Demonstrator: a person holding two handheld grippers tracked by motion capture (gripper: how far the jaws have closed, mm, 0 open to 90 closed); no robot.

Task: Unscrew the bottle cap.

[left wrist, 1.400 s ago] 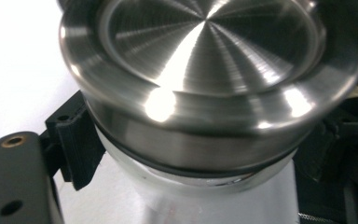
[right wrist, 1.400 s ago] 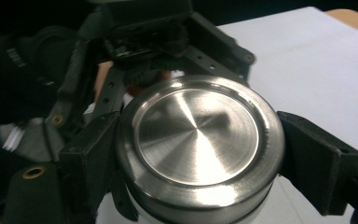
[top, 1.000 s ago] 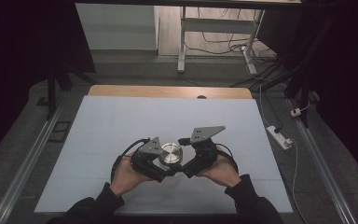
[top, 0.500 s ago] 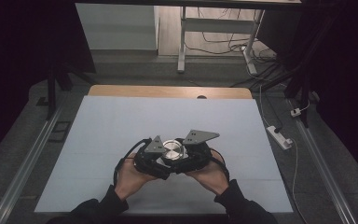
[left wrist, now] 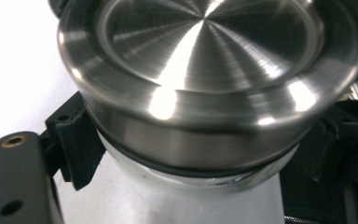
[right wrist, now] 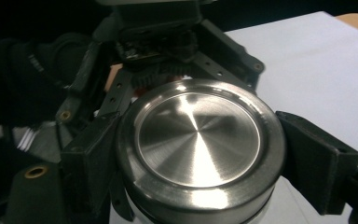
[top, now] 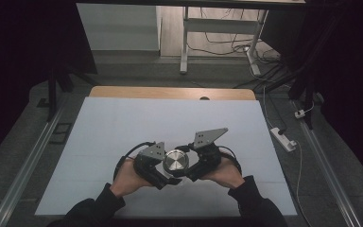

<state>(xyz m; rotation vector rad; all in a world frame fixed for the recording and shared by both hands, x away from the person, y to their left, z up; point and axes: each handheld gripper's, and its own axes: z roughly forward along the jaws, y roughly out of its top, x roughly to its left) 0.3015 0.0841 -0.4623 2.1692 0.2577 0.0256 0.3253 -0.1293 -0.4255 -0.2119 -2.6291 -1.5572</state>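
A white container with a brushed steel lid is held just above the table, near its front edge. My left gripper comes in from the left, and its ribbed pads press the white body just under the lid's rim. My right gripper comes in from the right. Its black pads clamp the steel lid from both sides. A hand in a dark sleeve holds each gripper.
The white tabletop has a wooden strip along its far edge. A white power strip lies on the floor to the right, and a metal rail runs along the left side. Desk legs and cables stand beyond the table.
The container and both grippers have shifted slightly toward the person. The hands have drawn closer together and the right gripper's grey plate has turned a little.
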